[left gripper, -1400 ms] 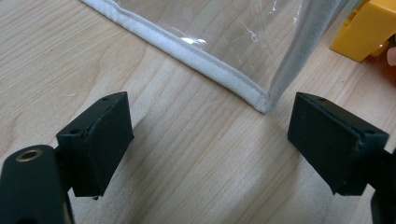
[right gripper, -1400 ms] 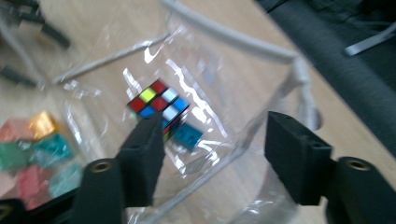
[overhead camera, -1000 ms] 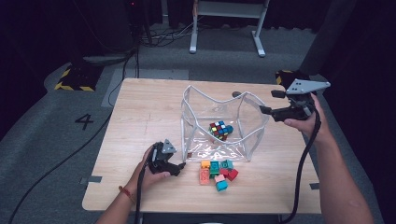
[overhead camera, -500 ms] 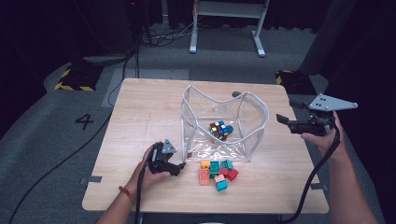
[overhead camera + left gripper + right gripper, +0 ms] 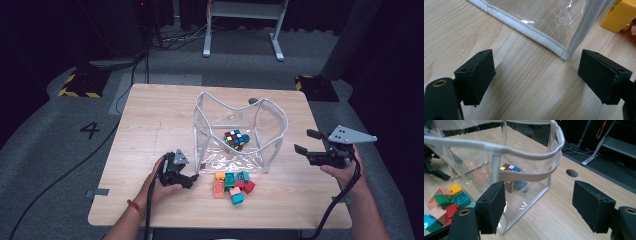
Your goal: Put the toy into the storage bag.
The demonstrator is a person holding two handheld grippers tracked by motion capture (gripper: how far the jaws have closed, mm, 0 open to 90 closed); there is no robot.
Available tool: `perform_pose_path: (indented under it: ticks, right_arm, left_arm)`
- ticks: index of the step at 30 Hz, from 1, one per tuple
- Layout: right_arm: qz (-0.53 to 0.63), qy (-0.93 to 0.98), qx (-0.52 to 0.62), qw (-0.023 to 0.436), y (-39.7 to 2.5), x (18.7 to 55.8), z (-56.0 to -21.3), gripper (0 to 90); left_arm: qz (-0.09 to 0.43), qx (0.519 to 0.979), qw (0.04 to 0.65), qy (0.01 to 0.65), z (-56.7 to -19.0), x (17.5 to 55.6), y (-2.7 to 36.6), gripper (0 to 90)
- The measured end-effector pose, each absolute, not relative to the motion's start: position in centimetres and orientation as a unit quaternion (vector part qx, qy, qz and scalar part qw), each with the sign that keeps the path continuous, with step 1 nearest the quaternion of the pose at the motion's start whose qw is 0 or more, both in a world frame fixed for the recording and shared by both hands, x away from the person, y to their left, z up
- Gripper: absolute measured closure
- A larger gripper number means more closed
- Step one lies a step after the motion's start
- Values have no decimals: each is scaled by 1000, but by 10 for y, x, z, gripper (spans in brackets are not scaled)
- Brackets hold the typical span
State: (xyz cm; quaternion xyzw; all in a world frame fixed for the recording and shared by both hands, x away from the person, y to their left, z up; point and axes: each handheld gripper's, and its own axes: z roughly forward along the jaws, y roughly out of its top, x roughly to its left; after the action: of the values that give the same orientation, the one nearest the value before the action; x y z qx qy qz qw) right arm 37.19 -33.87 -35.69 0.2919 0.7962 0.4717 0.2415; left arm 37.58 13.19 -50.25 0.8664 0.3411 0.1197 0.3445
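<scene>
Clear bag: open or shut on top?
Open. The clear bag's white rim gapes wide in the high view, and the puzzle cube sits inside, seen from above.

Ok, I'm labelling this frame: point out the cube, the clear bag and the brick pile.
cube (image 5: 236, 139), high view, on its top face.
clear bag (image 5: 280, 116), high view, on its white rim at the right.
brick pile (image 5: 233, 183), high view, on a green brick mid-pile.
</scene>
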Motion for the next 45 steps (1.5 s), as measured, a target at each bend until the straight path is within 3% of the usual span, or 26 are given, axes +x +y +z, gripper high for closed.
perform_pose_path:
  ticks: [18,25,45]
  right_arm:
    - [459,827,286,156,-324,350,-424,304]
    - [439,845,277,127,-300,340,-453,309]
    - [398,883,228,94,-234,333,-496,352]
  left_arm:
    - [117,867,342,344,-502,375,132,142]
    - [118,867,344,341,-503,375,132,142]
    - [117,866,343,344,-502,375,132,142]
